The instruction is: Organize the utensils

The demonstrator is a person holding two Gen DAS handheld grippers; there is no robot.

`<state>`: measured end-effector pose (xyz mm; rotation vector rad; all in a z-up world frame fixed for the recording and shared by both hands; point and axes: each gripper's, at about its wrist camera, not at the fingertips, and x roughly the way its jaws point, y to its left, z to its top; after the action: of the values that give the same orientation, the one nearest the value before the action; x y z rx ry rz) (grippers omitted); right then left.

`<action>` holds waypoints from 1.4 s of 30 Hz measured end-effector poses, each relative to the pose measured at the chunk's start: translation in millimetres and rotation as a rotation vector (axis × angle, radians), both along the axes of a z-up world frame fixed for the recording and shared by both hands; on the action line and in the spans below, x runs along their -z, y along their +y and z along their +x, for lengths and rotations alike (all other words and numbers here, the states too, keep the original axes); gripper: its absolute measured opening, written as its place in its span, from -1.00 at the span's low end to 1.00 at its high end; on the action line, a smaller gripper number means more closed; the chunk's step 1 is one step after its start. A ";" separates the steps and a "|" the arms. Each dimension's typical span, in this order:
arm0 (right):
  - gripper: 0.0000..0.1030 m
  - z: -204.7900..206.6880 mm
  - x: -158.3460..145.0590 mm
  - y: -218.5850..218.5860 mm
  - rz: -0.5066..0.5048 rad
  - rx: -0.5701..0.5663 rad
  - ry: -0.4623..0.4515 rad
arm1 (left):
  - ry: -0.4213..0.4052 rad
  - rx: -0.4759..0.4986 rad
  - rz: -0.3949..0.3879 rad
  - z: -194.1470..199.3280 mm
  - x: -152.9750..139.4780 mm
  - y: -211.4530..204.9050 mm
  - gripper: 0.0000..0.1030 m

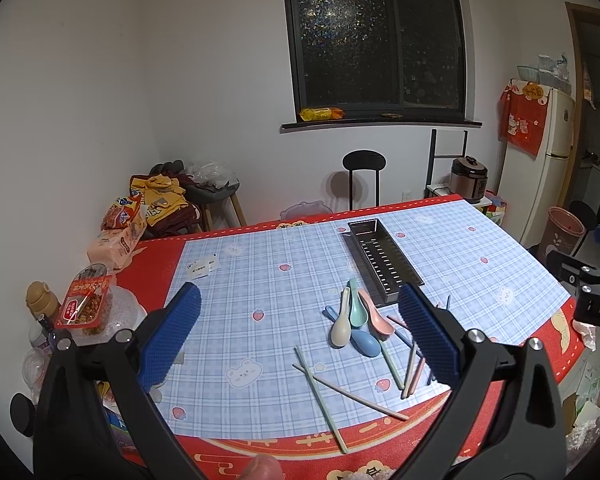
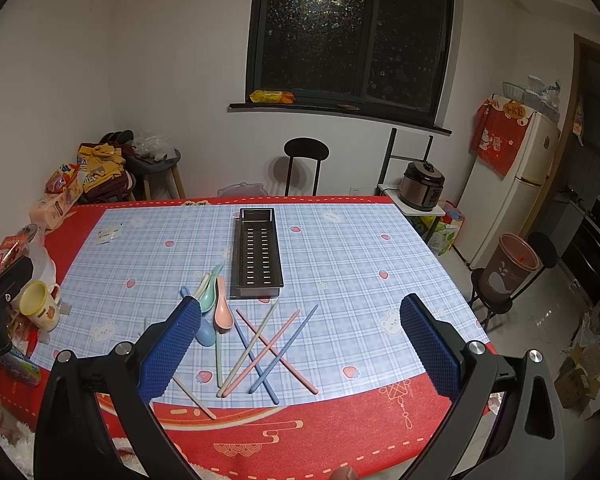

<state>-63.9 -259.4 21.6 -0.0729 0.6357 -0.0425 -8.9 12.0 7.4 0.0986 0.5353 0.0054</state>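
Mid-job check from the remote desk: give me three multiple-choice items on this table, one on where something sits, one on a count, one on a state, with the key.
1. Where do the spoons lie relative to the slotted tray?
A. inside it
B. on the cloth by its near end, toward the left
C. past its far end

2. How many spoons are in the pile?
A. two
B. four
C. six

3. What state is the right tool in?
A. open, holding nothing
B. shut on a chopstick
C. shut on a spoon

Key: 1 B, the pile sits on the plaid cloth at the tray's near left corner. 2 B, the left wrist view shows cream, mint, pink and blue bowls. 3 A, its blue pads stand wide apart above the crossed chopsticks. The left tool is open too.
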 end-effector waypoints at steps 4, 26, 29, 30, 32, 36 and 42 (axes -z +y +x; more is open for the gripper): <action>0.90 -1.3 -0.4 -0.9 0.002 0.003 0.000 | 0.002 0.001 -0.001 -0.5 -0.4 -1.6 0.89; 0.90 -0.7 3.7 -7.2 0.013 0.009 0.010 | 0.016 0.004 -0.002 2.1 3.1 -5.2 0.89; 0.90 -0.7 4.6 -7.5 0.014 0.011 0.009 | 0.016 0.004 -0.003 2.8 3.2 -5.2 0.89; 0.90 0.1 4.9 -7.3 0.014 0.011 0.010 | 0.017 0.004 -0.003 2.7 3.3 -5.4 0.89; 0.90 0.7 5.8 -6.9 0.014 0.011 0.013 | 0.019 0.005 -0.004 3.3 3.8 -5.7 0.89; 0.90 3.2 7.4 -5.9 0.019 0.008 0.023 | 0.031 0.001 -0.006 7.4 6.1 -5.3 0.89; 0.90 7.0 7.9 -3.6 0.021 0.007 0.025 | 0.049 0.021 -0.027 14.4 7.9 -1.5 0.89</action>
<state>-56.9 -263.0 13.7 -0.0507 0.6609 -0.0421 5.5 10.5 -0.6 0.0782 0.5829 -0.0244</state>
